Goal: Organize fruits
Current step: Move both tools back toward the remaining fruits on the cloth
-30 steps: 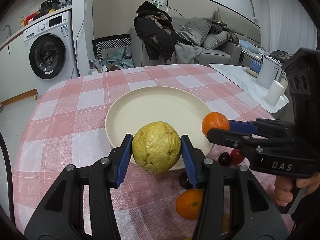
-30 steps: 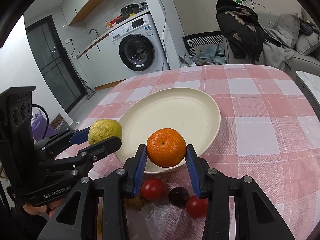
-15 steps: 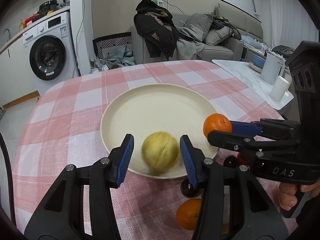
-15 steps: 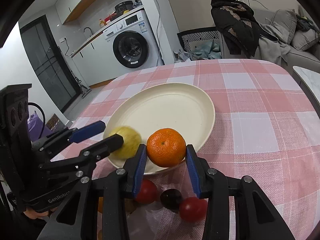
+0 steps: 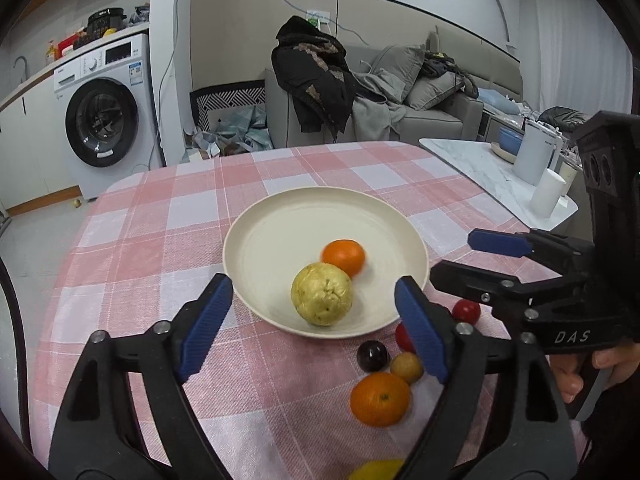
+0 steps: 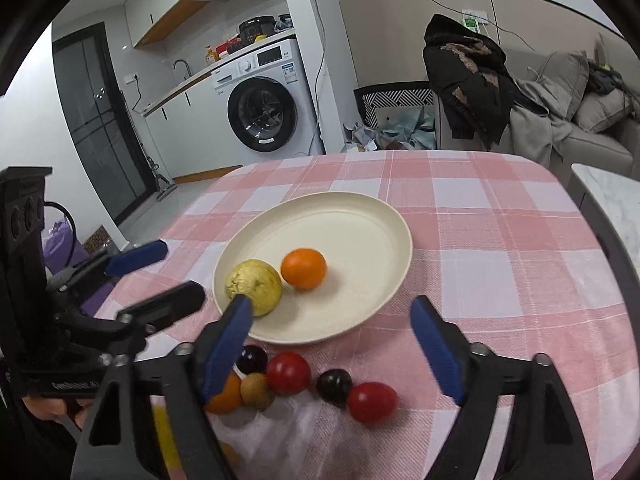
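Fruits in plate (image 5: pixel 256 240): one yellow fruit (image 5: pixel 321 299), one orange (image 5: pixel 343 257); left hand-held gripper (image 5: pixel 312 330) and right hand-held gripper (image 6: pixel 334 346) just-parted, empty.

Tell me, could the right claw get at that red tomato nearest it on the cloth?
Probably yes. The right claw is open and empty, and the red tomato lies just below it, uncovered, though a dark fruit touches it.

A pink-and-white checked tablecloth (image 5: pixel 152 240) covers the tabletop to its far edge. Beyond that edge, a white front-loading washing machine (image 5: pixel 104 120) stands under a counter at left. A black garment (image 5: pixel 312 80) hangs over the end of a grey sofa (image 5: pixel 432 116) bearing cushions. A white marble-patterned side table (image 5: pixel 480 172), off the tabletop's right edge, carries a white jug (image 5: pixel 534 156) and a white cup (image 5: pixel 546 196).
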Demonstrator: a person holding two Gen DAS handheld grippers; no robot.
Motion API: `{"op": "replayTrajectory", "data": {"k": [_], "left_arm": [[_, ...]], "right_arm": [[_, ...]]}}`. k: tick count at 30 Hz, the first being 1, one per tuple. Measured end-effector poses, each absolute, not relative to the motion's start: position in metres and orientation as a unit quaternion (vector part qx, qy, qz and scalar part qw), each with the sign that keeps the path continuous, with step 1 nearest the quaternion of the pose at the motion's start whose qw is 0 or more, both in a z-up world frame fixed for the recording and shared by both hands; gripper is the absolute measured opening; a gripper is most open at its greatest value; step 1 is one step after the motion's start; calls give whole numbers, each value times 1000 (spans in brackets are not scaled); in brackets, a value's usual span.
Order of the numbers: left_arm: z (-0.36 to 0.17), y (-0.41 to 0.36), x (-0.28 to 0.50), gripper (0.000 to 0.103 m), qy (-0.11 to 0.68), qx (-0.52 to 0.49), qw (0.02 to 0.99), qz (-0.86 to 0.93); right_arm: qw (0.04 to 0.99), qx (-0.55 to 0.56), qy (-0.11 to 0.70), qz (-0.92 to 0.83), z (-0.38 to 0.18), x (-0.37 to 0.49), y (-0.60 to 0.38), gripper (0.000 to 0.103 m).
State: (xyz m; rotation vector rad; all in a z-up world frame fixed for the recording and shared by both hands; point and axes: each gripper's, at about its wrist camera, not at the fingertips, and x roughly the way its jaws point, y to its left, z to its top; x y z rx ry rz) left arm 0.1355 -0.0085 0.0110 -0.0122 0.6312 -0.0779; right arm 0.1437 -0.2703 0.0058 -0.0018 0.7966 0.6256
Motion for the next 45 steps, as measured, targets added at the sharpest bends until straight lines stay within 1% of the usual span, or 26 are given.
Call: {"op": "replayTrajectory", "data": {"k": [3, 6, 7, 8, 12, 20, 26, 31, 45], "left_arm": [[15, -7, 119, 86, 307, -3, 951, -36], [16, -5, 104, 94, 310, -13, 950, -39], [16, -4, 100, 100, 311, -17, 949, -39], [16, -3, 95, 101, 310, -20, 950, -39], [14, -4, 76, 101, 314, -20, 949, -35], [13, -4, 45, 102, 315, -16, 949, -26], [12, -6, 25, 102, 316, -17, 948, -28], [7, -8, 18, 102, 331, -27, 943, -37], [-6, -16, 16, 102, 343, -9, 939, -28]], "right_arm": [[876, -29, 380, 295, 6, 134, -273, 102], [880, -55, 377, 284, 5, 123, -277, 103], [881, -57, 377, 281, 5, 120, -279, 103], [881, -57, 377, 280, 5, 117, -281, 103], [876, -41, 381, 291, 8, 105, -288, 103], [866, -46, 392, 306, 6, 80, -289, 103], [859, -70, 402, 309, -2, 68, -283, 103], [853, -81, 409, 315, -8, 63, -279, 103], [832, -120, 425, 337, -20, 49, -259, 103]]}}
